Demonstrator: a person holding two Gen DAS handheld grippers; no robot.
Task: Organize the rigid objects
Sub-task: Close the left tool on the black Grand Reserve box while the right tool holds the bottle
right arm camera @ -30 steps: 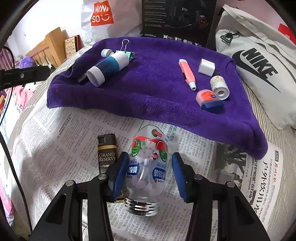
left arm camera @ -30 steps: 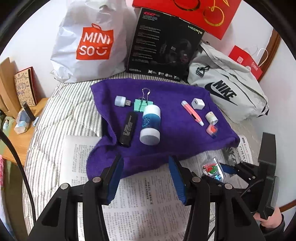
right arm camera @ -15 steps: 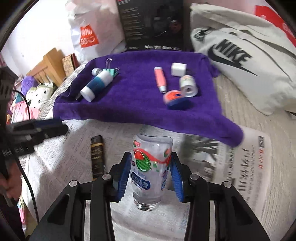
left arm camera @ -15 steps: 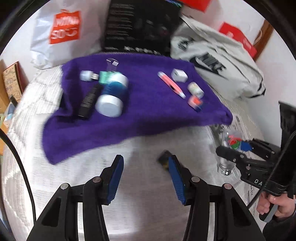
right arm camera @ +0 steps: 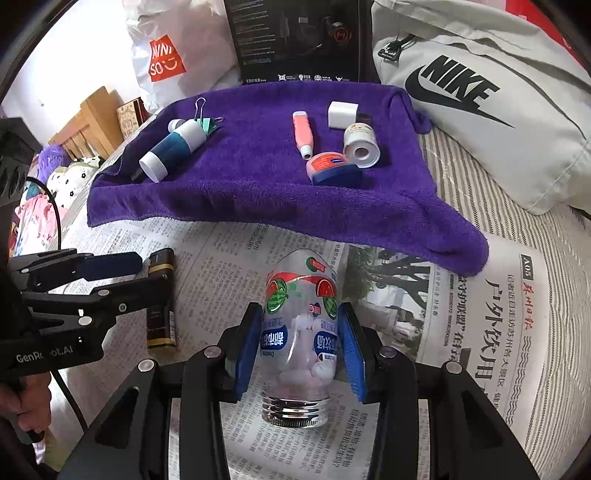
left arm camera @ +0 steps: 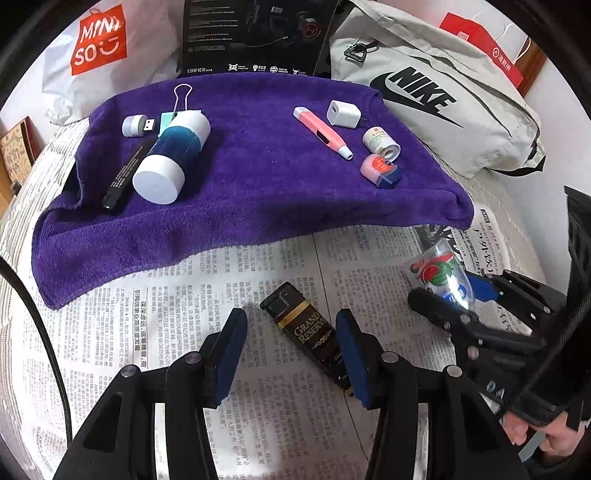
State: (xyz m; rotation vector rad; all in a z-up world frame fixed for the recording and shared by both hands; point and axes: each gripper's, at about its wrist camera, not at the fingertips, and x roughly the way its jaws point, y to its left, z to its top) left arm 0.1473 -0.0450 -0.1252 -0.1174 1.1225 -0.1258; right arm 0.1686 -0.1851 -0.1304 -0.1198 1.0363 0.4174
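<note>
My right gripper [right arm camera: 300,345] is shut on a clear candy bottle [right arm camera: 301,332] with a watermelon label, held above the newspaper; it also shows in the left wrist view [left arm camera: 441,278]. My left gripper [left arm camera: 290,354] is open, its jaws on either side of a black and gold lighter [left arm camera: 308,334] lying on the newspaper; the lighter also shows in the right wrist view [right arm camera: 160,299]. On the purple towel [left arm camera: 240,192] lie a white and blue tube [left arm camera: 170,157], a black stick [left arm camera: 123,173], a USB drive [left arm camera: 136,125], a pink pen [left arm camera: 321,131], a white charger [left arm camera: 343,113] and a tape roll [left arm camera: 380,143].
A newspaper [left arm camera: 184,332] covers the striped bed. A Miniso bag [left arm camera: 99,40], a black box [left arm camera: 255,33] and a Nike bag [left arm camera: 436,92] stand behind the towel. A binder clip [left arm camera: 179,101] and a pink and blue case [left arm camera: 380,171] lie on the towel.
My left gripper has moved forward and down over the lighter, which now lies between its jaws. My right gripper still holds the bottle, now tilted more.
</note>
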